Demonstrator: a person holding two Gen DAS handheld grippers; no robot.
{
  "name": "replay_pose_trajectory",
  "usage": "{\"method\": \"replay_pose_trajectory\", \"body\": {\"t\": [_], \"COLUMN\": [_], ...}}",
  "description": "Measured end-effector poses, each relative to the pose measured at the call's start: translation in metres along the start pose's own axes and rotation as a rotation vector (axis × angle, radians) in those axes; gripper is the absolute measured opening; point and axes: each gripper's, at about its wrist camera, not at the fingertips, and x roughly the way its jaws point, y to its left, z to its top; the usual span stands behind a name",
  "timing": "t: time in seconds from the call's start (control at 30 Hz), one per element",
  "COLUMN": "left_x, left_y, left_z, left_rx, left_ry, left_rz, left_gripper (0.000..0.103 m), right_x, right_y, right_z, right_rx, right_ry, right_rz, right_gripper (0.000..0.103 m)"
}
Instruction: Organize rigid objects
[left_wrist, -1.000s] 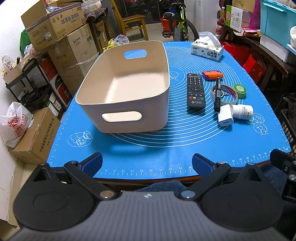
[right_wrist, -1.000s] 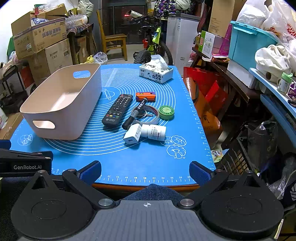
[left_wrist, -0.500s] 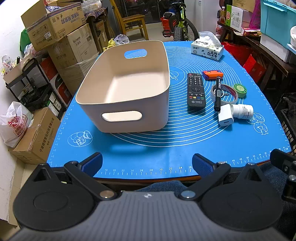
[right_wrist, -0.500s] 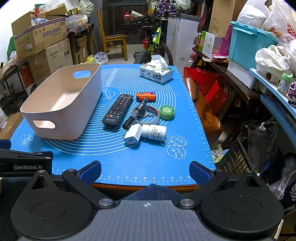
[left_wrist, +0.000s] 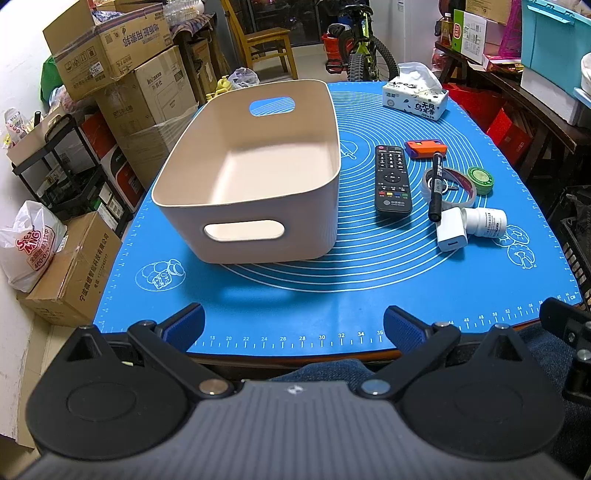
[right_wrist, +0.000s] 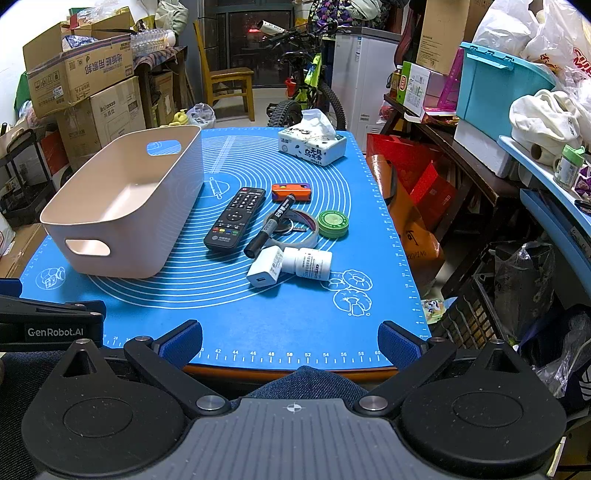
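Observation:
An empty beige bin (left_wrist: 255, 206) (right_wrist: 122, 221) stands on the left of the blue mat (left_wrist: 332, 291). To its right lie a black remote (left_wrist: 392, 182) (right_wrist: 236, 218), an orange box cutter (left_wrist: 424, 147) (right_wrist: 291, 192), a black marker (left_wrist: 436, 186) (right_wrist: 271, 225) across a clear tape roll (left_wrist: 452, 186) (right_wrist: 299, 227), a green round tin (left_wrist: 480, 180) (right_wrist: 333, 223), a white charger (left_wrist: 451, 234) (right_wrist: 265, 272) and a white pill bottle (left_wrist: 485, 221) (right_wrist: 306, 263). My left gripper (left_wrist: 293, 326) and right gripper (right_wrist: 290, 341) are open and empty at the mat's near edge.
A tissue box (left_wrist: 415, 99) (right_wrist: 312, 146) sits at the mat's far right. Cardboard boxes (left_wrist: 118, 66) and a rack stand left of the table. Shelves with a teal bin (right_wrist: 495, 92) and bags crowd the right. A chair and a bicycle stand behind.

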Motion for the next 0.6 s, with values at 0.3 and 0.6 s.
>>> {"method": "replay_pose_trajectory", "body": {"t": [0.3, 0.6], "left_x": [0.0, 0.0009], "left_y": [-0.0001, 0.0007], "left_z": [0.0002, 0.0012], "left_rx": [0.001, 0.002], "left_ry": [0.001, 0.001], "left_rz": [0.0, 0.002], "left_gripper": [0.102, 0.102], "right_x": [-0.0003, -0.0008], "right_y": [0.0003, 0.0003], "right_z": [0.0, 0.0002], "right_rx": [0.0, 0.0], "right_ry": [0.0, 0.0], "right_rz": [0.0, -0.001], "right_gripper": [0.101, 0.101]}}
